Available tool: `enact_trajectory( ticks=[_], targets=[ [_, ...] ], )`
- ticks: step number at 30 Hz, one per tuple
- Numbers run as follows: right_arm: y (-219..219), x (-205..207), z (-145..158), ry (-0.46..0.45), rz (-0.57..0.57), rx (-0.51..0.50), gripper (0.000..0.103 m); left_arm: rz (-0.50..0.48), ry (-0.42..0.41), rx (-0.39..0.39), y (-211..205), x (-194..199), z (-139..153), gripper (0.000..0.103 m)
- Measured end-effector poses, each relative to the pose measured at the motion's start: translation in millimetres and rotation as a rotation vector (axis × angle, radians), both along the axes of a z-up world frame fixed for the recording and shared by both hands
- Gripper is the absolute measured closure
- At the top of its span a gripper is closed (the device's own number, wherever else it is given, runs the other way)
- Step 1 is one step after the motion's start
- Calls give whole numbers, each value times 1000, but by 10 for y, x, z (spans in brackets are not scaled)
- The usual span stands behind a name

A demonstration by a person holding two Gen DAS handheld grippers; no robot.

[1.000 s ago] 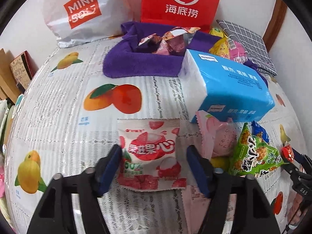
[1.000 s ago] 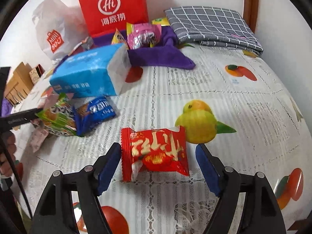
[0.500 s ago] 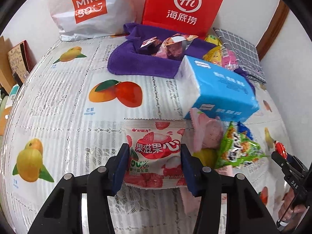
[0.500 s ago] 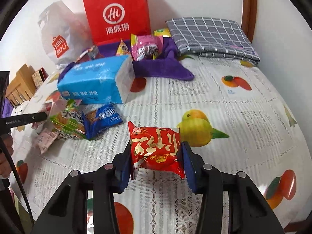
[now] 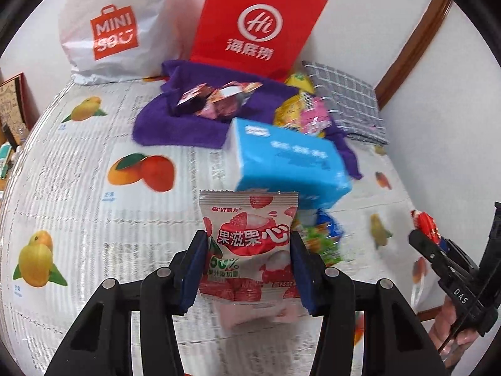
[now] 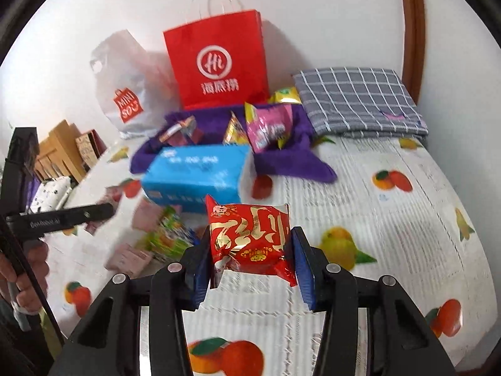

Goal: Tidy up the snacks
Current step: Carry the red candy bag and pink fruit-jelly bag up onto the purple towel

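My left gripper [image 5: 249, 258] is shut on a pink and white lychee snack packet [image 5: 247, 235] and holds it above the table. My right gripper [image 6: 249, 255] is shut on a red and gold snack packet [image 6: 250, 238], also lifted. A purple cloth [image 5: 175, 125] at the back holds several snack packets [image 5: 219, 100]; it also shows in the right wrist view [image 6: 281, 159] with a pink packet [image 6: 269, 128]. Loose snacks lie on the table: a green packet [image 5: 322, 244] and pink packets [image 6: 128, 258].
A blue tissue pack [image 5: 291, 163] lies between the loose snacks and the cloth. A red paper bag [image 6: 219, 62] and a white MINISO bag [image 5: 106, 31] stand at the back wall. A folded grey checked cloth [image 6: 357, 100] lies back right. The tablecloth [image 5: 78, 188] has fruit prints.
Both grippers closed on their packets, the lychee one left and the red one right, and lifted them off the table.
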State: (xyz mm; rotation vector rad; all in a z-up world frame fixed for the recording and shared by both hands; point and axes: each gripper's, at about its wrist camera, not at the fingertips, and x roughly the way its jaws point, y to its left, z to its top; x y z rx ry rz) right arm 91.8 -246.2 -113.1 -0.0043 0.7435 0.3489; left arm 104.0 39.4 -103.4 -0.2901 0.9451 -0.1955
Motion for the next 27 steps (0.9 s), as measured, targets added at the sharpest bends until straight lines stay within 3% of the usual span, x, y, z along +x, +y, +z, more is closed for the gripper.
enact_trajectory(
  ticks=[15, 27],
  targets=[
    [321, 233, 539, -54, 79, 49, 56, -40, -42, -109, -112, 230, 413, 54],
    [446, 557, 740, -67, 78, 26, 56, -51, -68, -92, -171, 478, 580, 54]
  ],
)
